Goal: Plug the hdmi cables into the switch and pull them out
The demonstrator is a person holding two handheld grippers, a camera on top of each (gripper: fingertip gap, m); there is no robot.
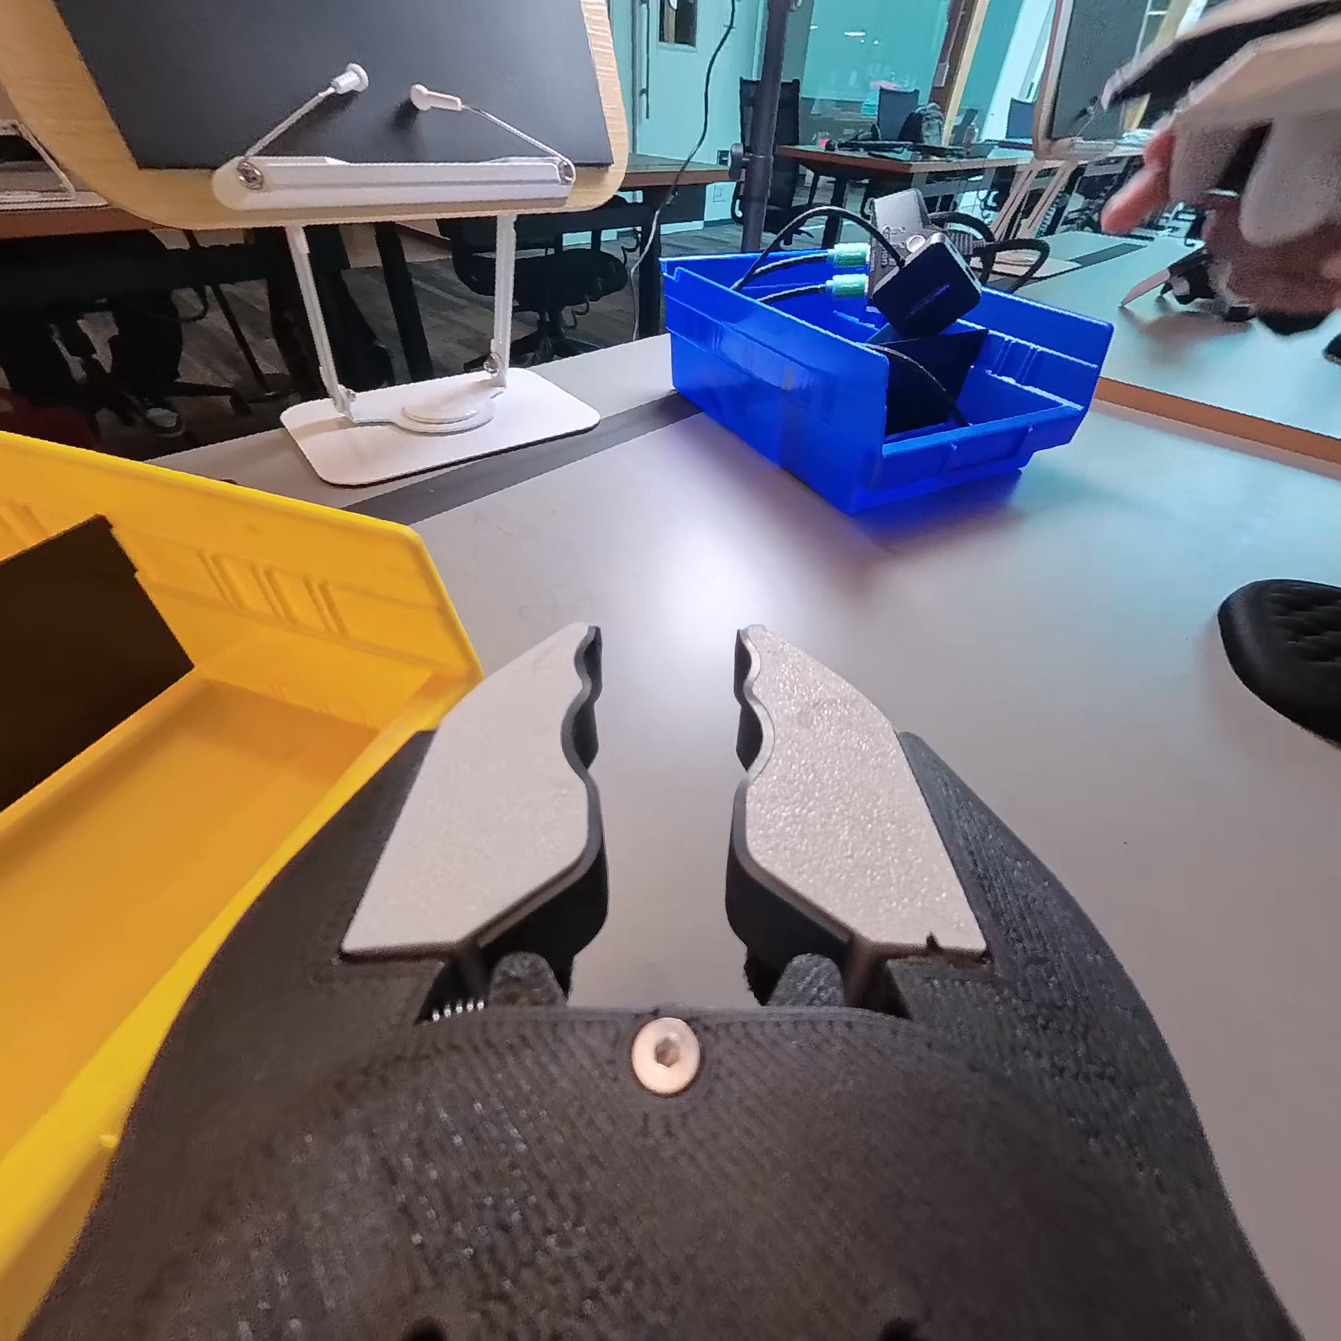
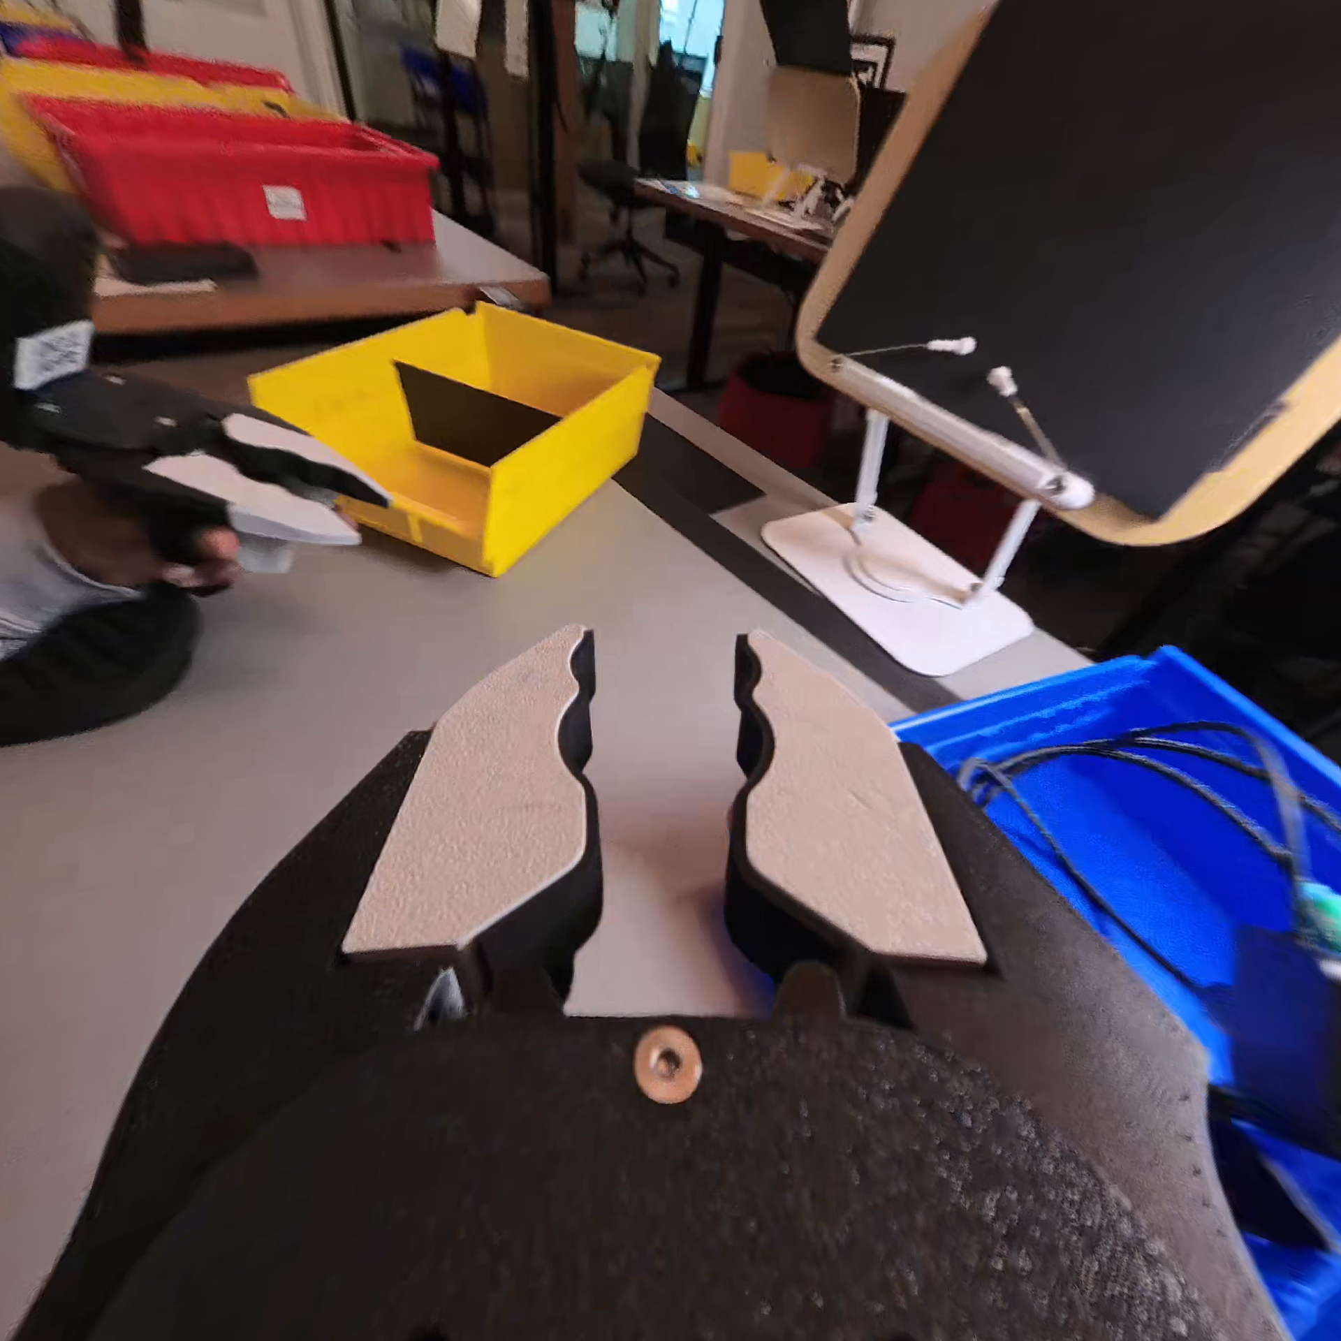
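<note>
A black HDMI switch (image 1: 923, 284) sits tilted in the blue bin (image 1: 784, 384) at the far right of the table. Black cables with green plugs (image 1: 845, 270) run into its left side. My left gripper (image 1: 667, 646) is open and empty, low over the grey table beside the yellow bin (image 1: 239, 580). My right gripper (image 2: 664, 646) is open and empty, just left of the blue bin (image 2: 1016, 718), whose black cables (image 2: 1132, 769) show at the right. The left gripper also shows in the right wrist view (image 2: 341, 508), held by a hand.
A white stand (image 1: 450, 428) holds a dark board with a wooden rim (image 1: 326, 80) at the table's far edge. The yellow bin (image 2: 508, 450) holds a black divider. Red and yellow crates (image 2: 239, 181) sit on another table. A black pad (image 1: 1284, 653) lies at the right.
</note>
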